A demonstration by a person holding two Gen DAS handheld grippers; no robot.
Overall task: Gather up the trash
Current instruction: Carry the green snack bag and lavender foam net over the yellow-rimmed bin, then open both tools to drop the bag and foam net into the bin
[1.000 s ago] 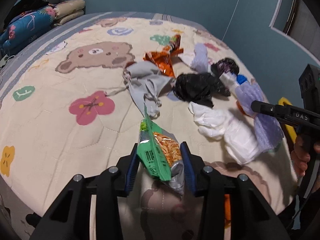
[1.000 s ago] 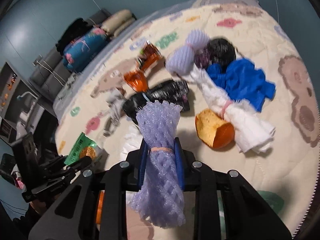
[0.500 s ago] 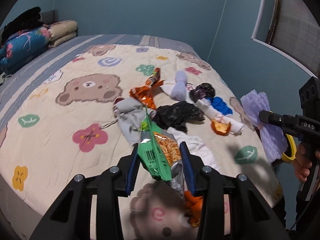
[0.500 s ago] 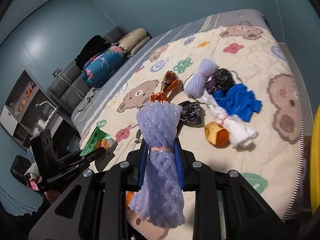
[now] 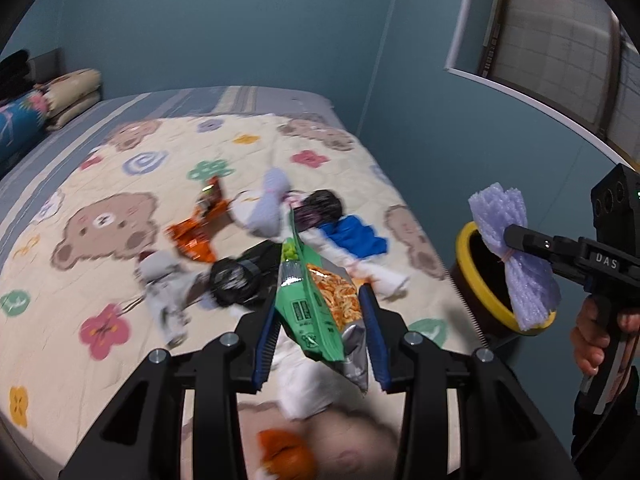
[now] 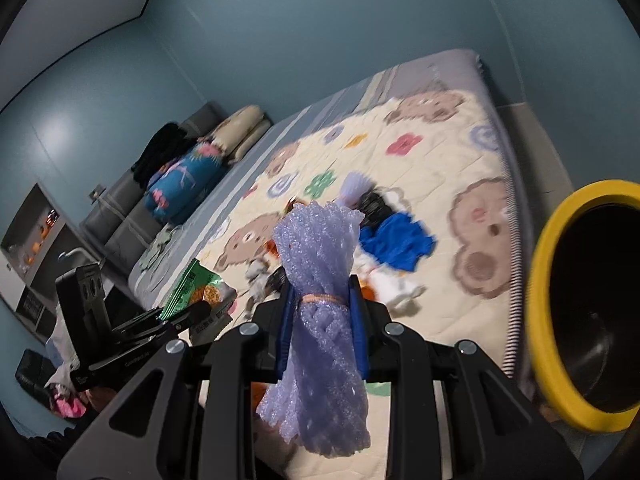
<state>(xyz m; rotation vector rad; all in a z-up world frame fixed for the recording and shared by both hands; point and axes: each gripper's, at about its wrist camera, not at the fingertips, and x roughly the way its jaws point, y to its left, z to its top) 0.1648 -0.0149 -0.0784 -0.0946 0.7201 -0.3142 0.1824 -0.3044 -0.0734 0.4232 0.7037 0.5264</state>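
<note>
Purple foam netting (image 6: 316,304) is clamped at its tied middle in the right gripper (image 6: 320,312), held up just beside the yellow-rimmed bin (image 6: 560,292) at the bed's (image 5: 120,184) edge. Left gripper (image 5: 320,332) has its jaws shut on a green snack bag (image 5: 316,308), up over the bed. Best bet, I'd say: get the netting fully over the bin's mouth before letting go, since it's light and could catch on the rim. Then bring the bag across. Plenty of trash is left on the quilt.
</note>
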